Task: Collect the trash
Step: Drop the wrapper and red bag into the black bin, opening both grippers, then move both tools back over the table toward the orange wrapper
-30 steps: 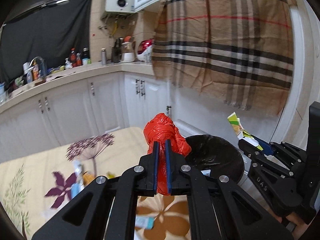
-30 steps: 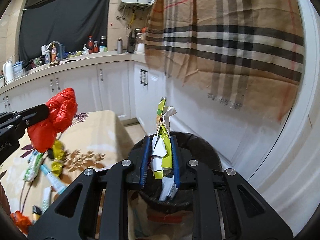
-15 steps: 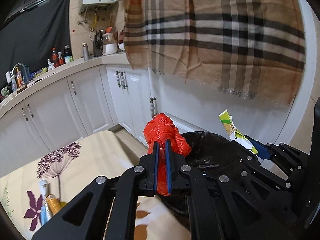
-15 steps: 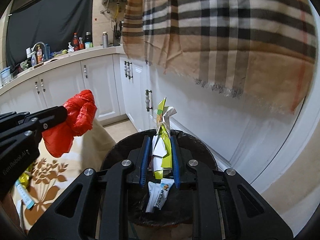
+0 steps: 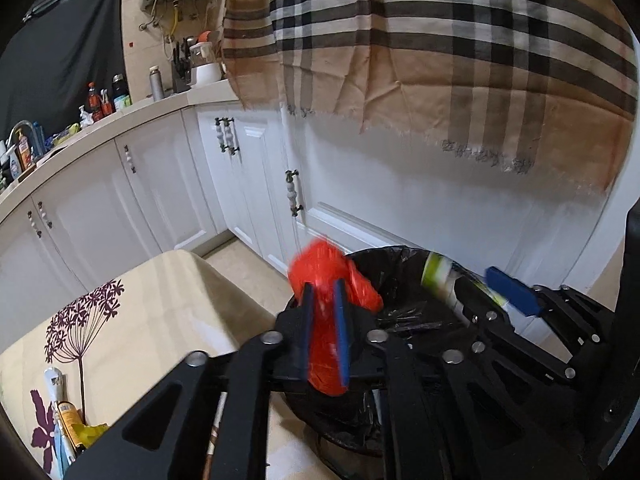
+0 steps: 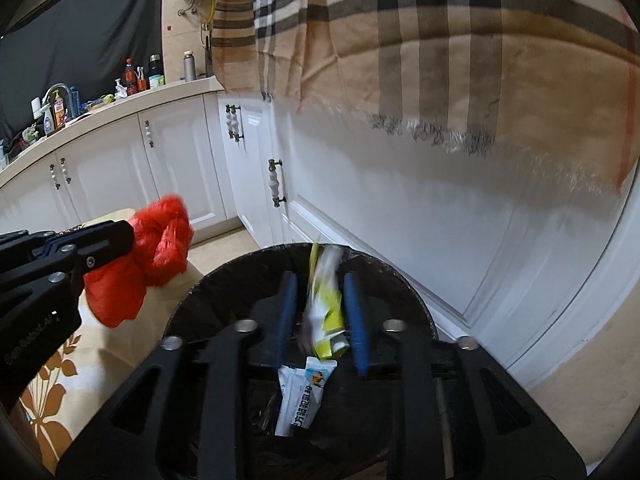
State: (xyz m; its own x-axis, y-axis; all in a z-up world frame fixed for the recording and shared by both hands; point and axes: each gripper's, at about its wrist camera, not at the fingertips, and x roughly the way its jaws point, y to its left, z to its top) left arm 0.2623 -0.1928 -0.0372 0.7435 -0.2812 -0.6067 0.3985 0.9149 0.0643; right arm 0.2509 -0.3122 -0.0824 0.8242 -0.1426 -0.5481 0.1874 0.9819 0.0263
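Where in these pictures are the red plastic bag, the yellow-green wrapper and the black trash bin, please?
red plastic bag (image 6: pixel 160 240), right wrist view, its crumpled upper bulge
yellow-green wrapper (image 6: pixel 326 304), right wrist view, its middle
black trash bin (image 6: pixel 416 312), right wrist view, its right rim

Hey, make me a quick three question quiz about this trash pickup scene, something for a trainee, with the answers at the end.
1. True or false: the black-lined bin stands on top of the floral table.
2. What is between the pads of the left tool? A) a red plastic bag B) a glass bottle C) a sponge
3. Name the item already lying inside the bin.

Key
1. False: it stands on the floor beside the table.
2. A. The jaws have just been opening, with the bag between them.
3. A white-and-blue packet.
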